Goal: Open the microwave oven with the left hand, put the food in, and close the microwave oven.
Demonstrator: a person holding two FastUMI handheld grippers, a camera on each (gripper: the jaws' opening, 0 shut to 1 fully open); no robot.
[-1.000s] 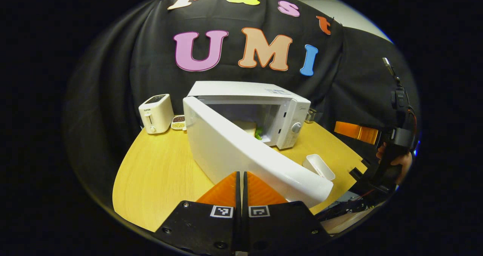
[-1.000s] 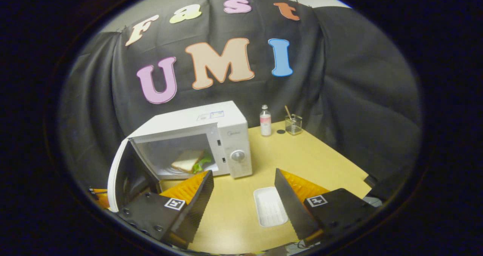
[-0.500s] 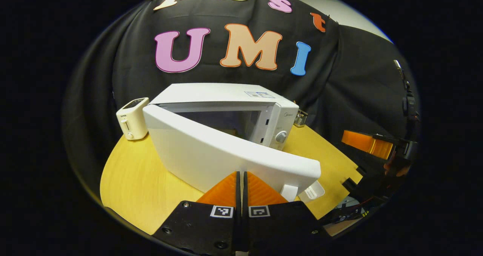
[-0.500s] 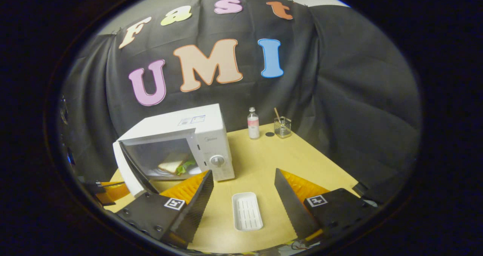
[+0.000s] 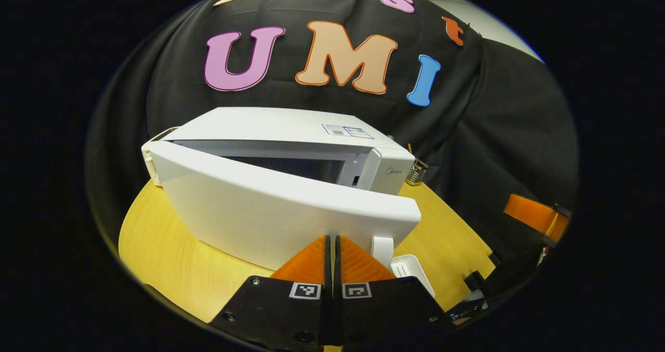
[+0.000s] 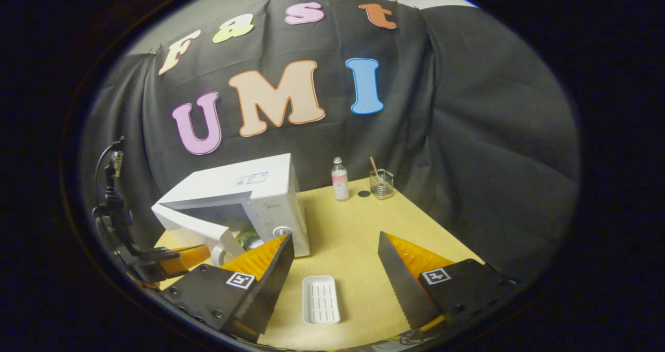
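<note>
Both left gripper fingers pressed together against the microwave door.

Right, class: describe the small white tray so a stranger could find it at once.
Start at the white microwave on the wooden table. On the bare tabletop in front of it lies the tray. It is shallow, oblong and empty with a ribbed floor, unlike the upright bottle and glass at the back.

Overhead light is falling evenly, making the white microwave top glow brightly and the desk shine warm yellow. Fisheye distortion is bending the door into a curve and bowing edges toward nine and three o'clock. The cloth wall is staying dim, and the rims are darkening.
</note>
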